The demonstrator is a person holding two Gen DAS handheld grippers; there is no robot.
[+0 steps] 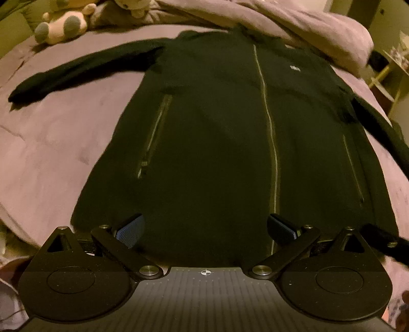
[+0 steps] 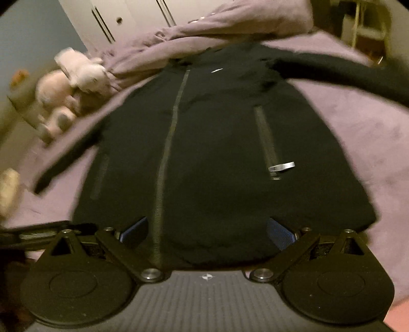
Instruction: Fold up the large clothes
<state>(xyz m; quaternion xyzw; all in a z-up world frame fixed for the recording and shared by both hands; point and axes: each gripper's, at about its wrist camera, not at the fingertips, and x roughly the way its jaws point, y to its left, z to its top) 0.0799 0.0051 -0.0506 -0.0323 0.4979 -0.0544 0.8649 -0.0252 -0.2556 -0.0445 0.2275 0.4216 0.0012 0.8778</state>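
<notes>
A black zip-up jacket (image 1: pixel 217 132) lies flat, front up, on a pink bedcover (image 1: pixel 64 143), sleeves spread to both sides and hem toward me. Its centre zipper (image 1: pixel 268 115) runs top to bottom. My left gripper (image 1: pixel 205 224) is open and empty above the hem, left of the zipper. In the right wrist view the jacket (image 2: pixel 217 143) fills the middle, with a metal pocket zipper pull (image 2: pixel 281 167). My right gripper (image 2: pixel 207 227) is open and empty above the hem, right of the centre zipper (image 2: pixel 166 143). The view is blurred.
A bunched pink duvet (image 1: pixel 306 28) lies just beyond the collar. Plush toys (image 1: pixel 64 23) sit at the bed's far left, also in the right wrist view (image 2: pixel 69 92). A shelf (image 1: pixel 393 63) stands at the right. The other gripper's edge (image 2: pixel 38 229) shows at the left.
</notes>
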